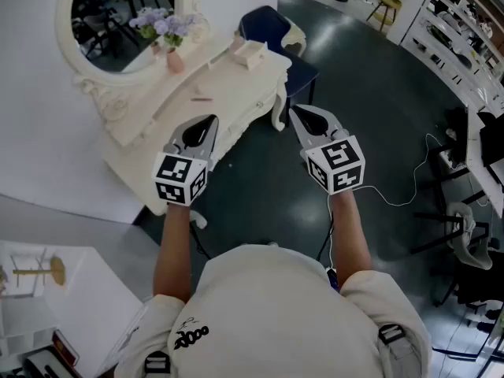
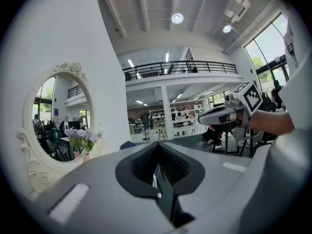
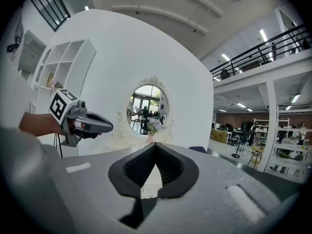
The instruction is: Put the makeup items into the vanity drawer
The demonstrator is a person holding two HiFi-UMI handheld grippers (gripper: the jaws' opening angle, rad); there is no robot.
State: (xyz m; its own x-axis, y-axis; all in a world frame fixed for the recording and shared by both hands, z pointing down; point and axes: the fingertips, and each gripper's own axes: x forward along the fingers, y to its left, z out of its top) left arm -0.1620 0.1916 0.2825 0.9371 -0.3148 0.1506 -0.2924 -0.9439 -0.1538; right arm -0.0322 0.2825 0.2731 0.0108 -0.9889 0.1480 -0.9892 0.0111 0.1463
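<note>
The white vanity (image 1: 236,85) stands ahead of me under an oval mirror (image 1: 118,18). A small thin pinkish item (image 1: 201,98) lies on its top, and a pale box (image 1: 250,53) sits near its right end. The drawer front (image 1: 240,124) looks closed. My left gripper (image 1: 210,121) hovers shut and empty over the vanity's front edge. My right gripper (image 1: 294,111) is shut and empty too, in the air just right of the vanity's leg. In the left gripper view the jaws (image 2: 157,150) meet with nothing between them. The right gripper view shows the same (image 3: 155,146).
Purple flowers in a pink vase (image 1: 169,42) stand on the vanity by the mirror. A blue chair (image 1: 272,28) sits behind its right end. A white cable (image 1: 394,199) trails over the dark floor at right. Shelving (image 1: 465,22) lines the far right, and a white table (image 1: 47,290) is at lower left.
</note>
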